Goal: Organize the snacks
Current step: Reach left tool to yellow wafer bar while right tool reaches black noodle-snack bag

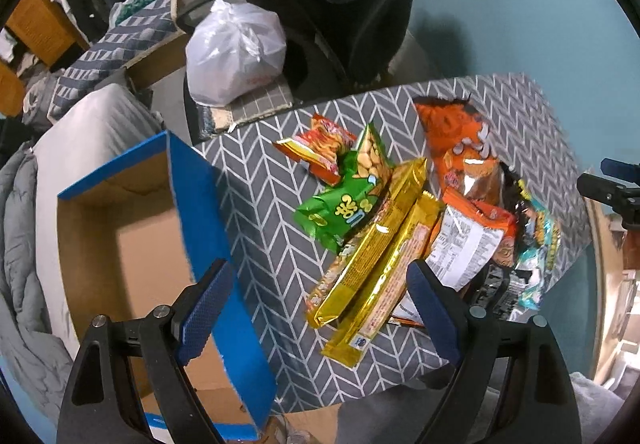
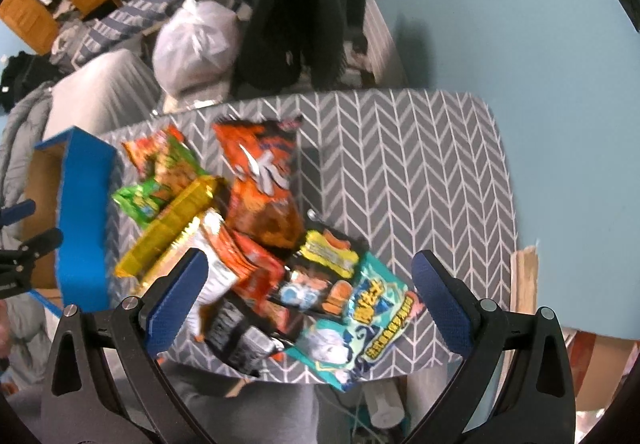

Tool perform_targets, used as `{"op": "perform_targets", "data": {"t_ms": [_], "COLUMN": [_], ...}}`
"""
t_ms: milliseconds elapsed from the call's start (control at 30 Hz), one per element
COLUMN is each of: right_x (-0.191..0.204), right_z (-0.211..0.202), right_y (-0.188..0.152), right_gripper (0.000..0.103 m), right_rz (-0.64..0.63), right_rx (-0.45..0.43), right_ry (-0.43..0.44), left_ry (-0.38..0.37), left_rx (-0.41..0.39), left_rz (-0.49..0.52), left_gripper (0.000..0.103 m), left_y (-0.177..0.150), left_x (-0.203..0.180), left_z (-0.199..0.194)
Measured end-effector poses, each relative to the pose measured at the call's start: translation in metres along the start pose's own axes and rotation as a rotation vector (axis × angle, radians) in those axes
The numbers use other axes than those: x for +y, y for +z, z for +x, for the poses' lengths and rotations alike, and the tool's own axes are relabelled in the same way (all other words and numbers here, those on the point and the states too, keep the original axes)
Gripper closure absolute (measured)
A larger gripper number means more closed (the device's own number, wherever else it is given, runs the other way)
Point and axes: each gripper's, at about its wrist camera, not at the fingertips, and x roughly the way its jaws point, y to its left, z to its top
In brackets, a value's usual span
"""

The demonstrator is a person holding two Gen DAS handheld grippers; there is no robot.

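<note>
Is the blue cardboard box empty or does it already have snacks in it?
Empty as far as visible: the blue box stands open beside the table, showing only bare brown floor. Its near corner is hidden behind the left gripper.

My left view is bright and sharp; my right view smears with motion blur. Glare glints off the gold foil wrappers (image 1: 372, 244) between my left tongs (image 1: 320, 308), and the fisheye corners go black.
</note>
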Motion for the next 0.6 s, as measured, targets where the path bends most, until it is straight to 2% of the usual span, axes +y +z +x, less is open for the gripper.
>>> {"op": "perform_targets", "data": {"t_ms": [267, 600], "right_x": [-0.02, -0.037], "right_z": [0.048, 0.096], "right_y": [-0.014, -0.021], "right_gripper": [0.002, 0.002], "right_rz": [0.045, 0.098], "right_rx": [0.063, 0.127], "right_ry": [0.011, 0.032], "left_ry": [0.01, 0.054], "left_rx": [0.071, 0.102], "left_rz": [0.033, 0.114], "left_gripper": [0.014, 0.014], "left_y": [-0.004, -0.011], "left_x": [-0.011, -0.029], "left_z": [0.042, 0.084]}}
